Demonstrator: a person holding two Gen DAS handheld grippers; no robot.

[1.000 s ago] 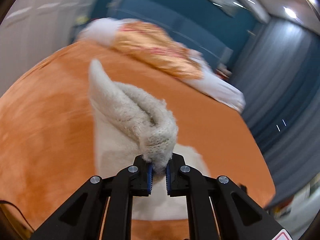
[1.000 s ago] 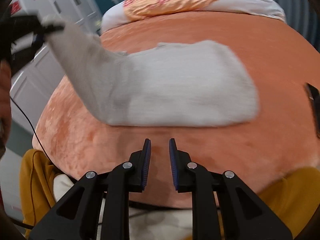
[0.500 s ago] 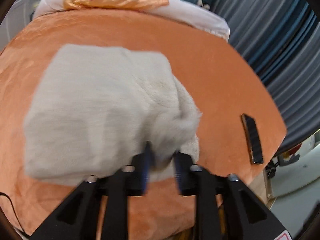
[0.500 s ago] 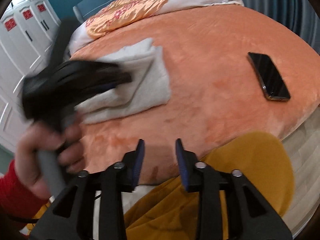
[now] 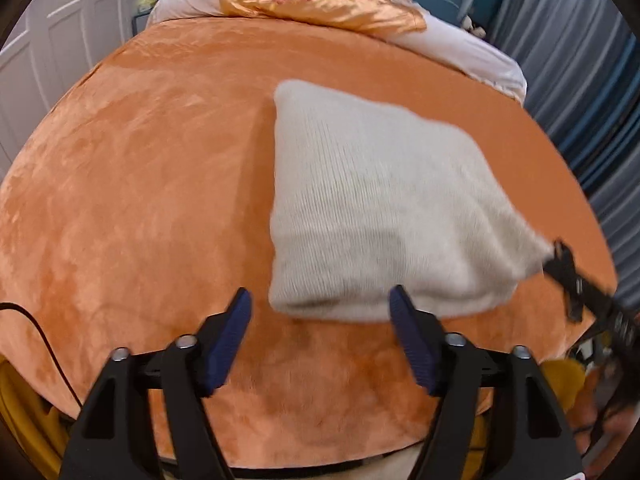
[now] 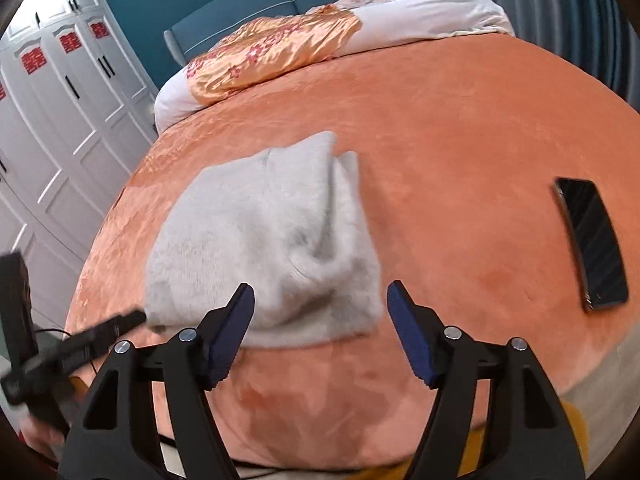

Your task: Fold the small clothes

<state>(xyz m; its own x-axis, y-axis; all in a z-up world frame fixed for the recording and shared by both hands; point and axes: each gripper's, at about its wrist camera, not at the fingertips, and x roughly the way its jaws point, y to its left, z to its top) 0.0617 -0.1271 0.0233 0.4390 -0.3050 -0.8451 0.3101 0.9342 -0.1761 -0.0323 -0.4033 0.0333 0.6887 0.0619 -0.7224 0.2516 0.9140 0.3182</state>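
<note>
A small cream knit garment [image 5: 380, 216] lies folded over on the orange bedspread [image 5: 140, 200]; it also shows in the right wrist view [image 6: 264, 248]. My left gripper [image 5: 320, 340] is open and empty, just short of the garment's near edge. My right gripper [image 6: 320, 336] is open and empty, its jaws either side of the garment's near edge. The right gripper's tip shows blurred in the left wrist view [image 5: 576, 280], beside the garment's right corner. The left gripper shows blurred in the right wrist view [image 6: 80, 344], at the garment's left corner.
A black phone [image 6: 592, 240] lies on the bedspread to the right of the garment. An orange satin quilt [image 5: 320, 0] and white bedding lie at the head of the bed. White wardrobe doors [image 6: 52, 128] stand left, blue curtains [image 5: 580, 60] right.
My left gripper carried the garment's end over and let go, and now stands open. The garment now lies folded on the bed. My right gripper opened wider and moved up to it.
</note>
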